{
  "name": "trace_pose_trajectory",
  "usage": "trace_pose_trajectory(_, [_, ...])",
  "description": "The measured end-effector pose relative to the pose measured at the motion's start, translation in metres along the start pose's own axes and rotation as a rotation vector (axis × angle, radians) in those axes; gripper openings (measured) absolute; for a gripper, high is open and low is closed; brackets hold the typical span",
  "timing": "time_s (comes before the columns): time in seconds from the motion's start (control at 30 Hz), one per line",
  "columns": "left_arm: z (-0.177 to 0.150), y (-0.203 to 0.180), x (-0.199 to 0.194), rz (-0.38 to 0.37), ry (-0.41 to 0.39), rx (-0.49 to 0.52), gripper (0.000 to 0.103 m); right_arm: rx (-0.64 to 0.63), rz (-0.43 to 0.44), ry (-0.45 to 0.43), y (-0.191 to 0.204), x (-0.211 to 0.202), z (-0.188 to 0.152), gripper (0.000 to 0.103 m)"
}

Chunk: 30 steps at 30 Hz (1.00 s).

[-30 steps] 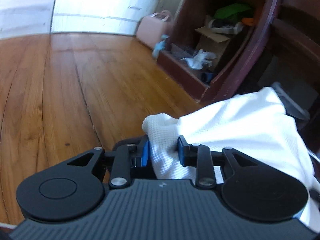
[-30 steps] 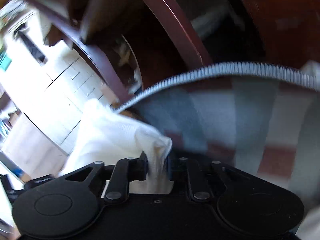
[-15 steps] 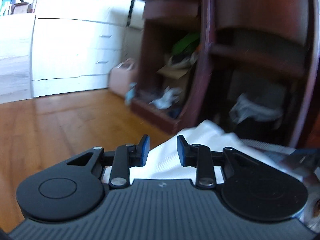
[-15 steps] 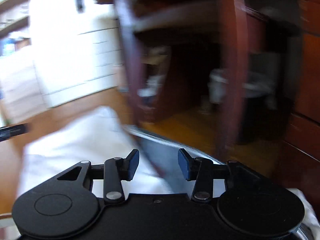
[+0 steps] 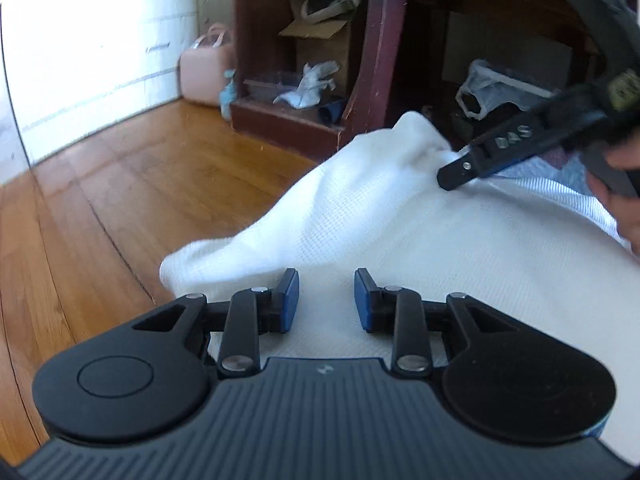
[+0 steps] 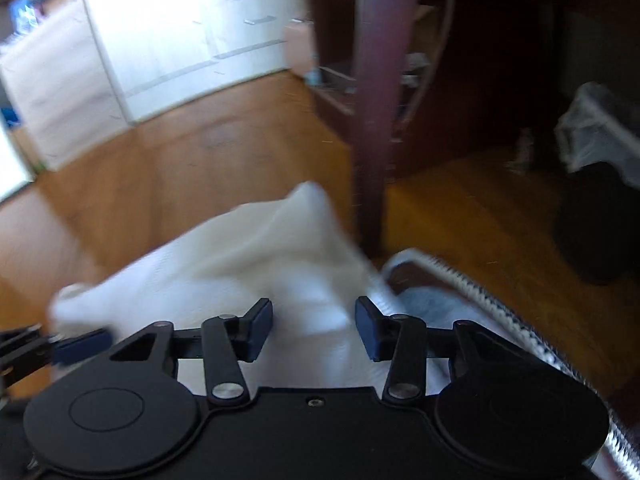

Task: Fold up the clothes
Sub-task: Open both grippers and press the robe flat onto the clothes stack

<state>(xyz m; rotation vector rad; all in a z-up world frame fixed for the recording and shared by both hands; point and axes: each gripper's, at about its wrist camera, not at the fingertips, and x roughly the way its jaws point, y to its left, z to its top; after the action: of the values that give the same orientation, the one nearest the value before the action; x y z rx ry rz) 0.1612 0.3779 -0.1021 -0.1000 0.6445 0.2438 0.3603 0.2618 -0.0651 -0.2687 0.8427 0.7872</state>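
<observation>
"DAS" is embossed on the right gripper [image 5: 464, 172].

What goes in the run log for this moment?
left hand-held gripper: open | right hand-held gripper: opening, empty | white garment: released, lying loose

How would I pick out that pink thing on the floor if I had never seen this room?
Find the dark red-brown wooden shelf unit standing on the wooden plank floor. At its left end, against the white drawers, sits the pale pink boxy plastic container with a looped handle, the only pink thing there.
</observation>
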Motion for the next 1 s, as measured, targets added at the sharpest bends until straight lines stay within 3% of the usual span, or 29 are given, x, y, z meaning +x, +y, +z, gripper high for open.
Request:
trace_pose_trajectory(0.1, [0.008, -0.004, 0.003, 0.009, 0.019, 0.020, 0.029, -0.045, -0.091, -0.031, 0.003, -0.003, 0.004, 0.056])
trace_pose_trajectory(0.17, [0.013, -0.005, 0.003, -0.015, -0.002, 0.031, 0.029, -0.035, -0.078, -0.070, -0.002, -0.014, 0.004, 0.054])
trace_pose_trajectory(0.27, [0.023, -0.004, 0.008, -0.081, -0.022, 0.036, 0.029, -0.039, 0.080, -0.113, 0.001, -0.030, 0.006, 0.052])
trace_pose_trajectory(0.33, [0.031, -0.003, 0.019, -0.080, 0.009, 0.033, 0.029, -0.095, 0.167, -0.085, 0.012, -0.028, 0.010, 0.049])
trace_pose_trajectory(0.43, [0.039, 0.000, 0.030, -0.016, 0.051, 0.001, 0.029, -0.136, 0.116, 0.008, 0.023, 0.001, 0.023, 0.046])
trace_pose_trajectory(0.5, [0.040, 0.004, 0.022, 0.010, 0.030, -0.032, 0.029, -0.109, 0.053, 0.034, 0.018, 0.023, 0.031, 0.044])
trace_pose_trajectory(0.63, [0.032, -0.002, -0.021, -0.083, -0.089, 0.016, 0.030, -0.077, -0.055, -0.003, 0.011, 0.012, 0.035, 0.041])
trace_pose_trajectory(0.7, [0.030, -0.007, -0.034, -0.138, -0.077, 0.021, 0.030, -0.109, -0.109, -0.095, 0.018, -0.023, 0.015, 0.045])
trace_pose_trajectory(0.77, [0.028, -0.013, -0.043, -0.184, -0.052, 0.006, 0.030, -0.105, 0.002, -0.172, 0.017, -0.067, -0.016, 0.046])
trace_pose_trajectory(0.87, [0.018, -0.025, -0.050, -0.222, -0.001, -0.025, 0.030, -0.068, 0.107, -0.194, 0.015, -0.117, -0.078, 0.046])
trace_pose_trajectory(0.93, [0.004, -0.038, -0.052, -0.213, 0.013, 0.009, 0.031, -0.075, 0.086, -0.178, 0.016, -0.128, -0.118, 0.048])
trace_pose_trajectory(1.0, [-0.014, -0.050, -0.053, -0.192, 0.003, 0.056, 0.038, -0.096, 0.011, -0.176, 0.016, -0.125, -0.151, 0.052])
